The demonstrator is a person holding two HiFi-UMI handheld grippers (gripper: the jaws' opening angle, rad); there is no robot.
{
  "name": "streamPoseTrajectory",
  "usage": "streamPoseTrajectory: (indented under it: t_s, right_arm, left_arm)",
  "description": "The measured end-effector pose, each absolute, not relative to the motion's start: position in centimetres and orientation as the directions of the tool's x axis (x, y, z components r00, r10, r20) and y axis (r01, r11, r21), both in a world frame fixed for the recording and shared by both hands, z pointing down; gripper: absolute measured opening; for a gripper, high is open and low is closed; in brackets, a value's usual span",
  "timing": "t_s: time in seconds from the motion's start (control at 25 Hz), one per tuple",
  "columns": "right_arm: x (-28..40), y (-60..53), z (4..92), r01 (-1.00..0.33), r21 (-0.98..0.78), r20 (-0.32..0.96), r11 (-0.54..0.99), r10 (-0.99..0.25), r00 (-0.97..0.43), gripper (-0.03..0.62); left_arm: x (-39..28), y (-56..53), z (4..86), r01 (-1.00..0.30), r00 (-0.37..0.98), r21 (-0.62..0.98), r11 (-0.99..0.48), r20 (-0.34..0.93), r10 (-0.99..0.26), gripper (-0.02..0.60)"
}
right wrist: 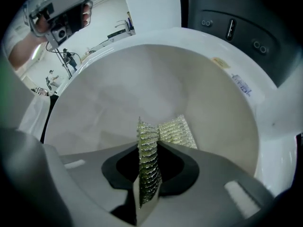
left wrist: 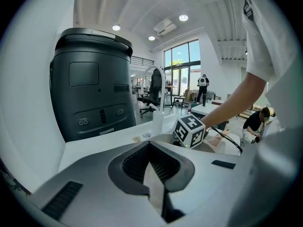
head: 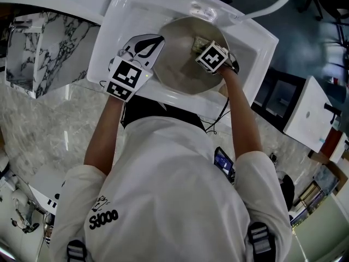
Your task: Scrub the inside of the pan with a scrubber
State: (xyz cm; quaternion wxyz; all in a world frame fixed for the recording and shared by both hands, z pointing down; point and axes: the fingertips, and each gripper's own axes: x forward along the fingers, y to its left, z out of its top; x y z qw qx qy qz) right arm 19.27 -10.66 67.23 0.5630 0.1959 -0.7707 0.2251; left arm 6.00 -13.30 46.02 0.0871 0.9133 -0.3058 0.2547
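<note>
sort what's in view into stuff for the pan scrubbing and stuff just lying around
For the job: pan, gripped at its rim by the left gripper; scrubber in the right gripper; sink holding the pan.
Just lying about: marble-patterned box; black appliance; white bottle.

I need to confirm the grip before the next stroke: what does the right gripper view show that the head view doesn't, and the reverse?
Only the right gripper view: the right gripper has its jaws shut on the folded, glittery scrubber, which is held against the pan's pale inner wall. Only the head view: the whole pan sitting in the white sink, and the left gripper meeting the pan's left rim. Both: the pan, the scrubber and both grippers, though in the head view the marker cube covers the right jaws.
</note>
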Motion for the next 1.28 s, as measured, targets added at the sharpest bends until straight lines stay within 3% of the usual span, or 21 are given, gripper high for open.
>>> streamPoseTrajectory:
  t_s: [0.36,0.88,1.28]
  right_arm:
    - [18.8,-13.2,66.0,-0.598,-0.028,0.95,0.801,-0.165,-0.264,0.078]
    - [19.1,-16.4,61.8,-0.459,0.25,0.918,0.852,-0.359,-0.166,0.078]
    - [21.7,-13.2,64.5,-0.204,0.208,0.978,0.957,-0.205,0.033,0.08]
  left_arm:
    - [5.4,-13.2,46.1,-0.614,0.668,-0.006,-0.79,0.53,-0.523,0.005]
    - [5.6,-13.1,45.9,-0.616,0.669,-0.005,-0.788,0.524,-0.527,0.005]
    - [5.0,-12.6,46.4,-0.616,0.669,0.006,-0.787,0.532,-0.519,0.005]
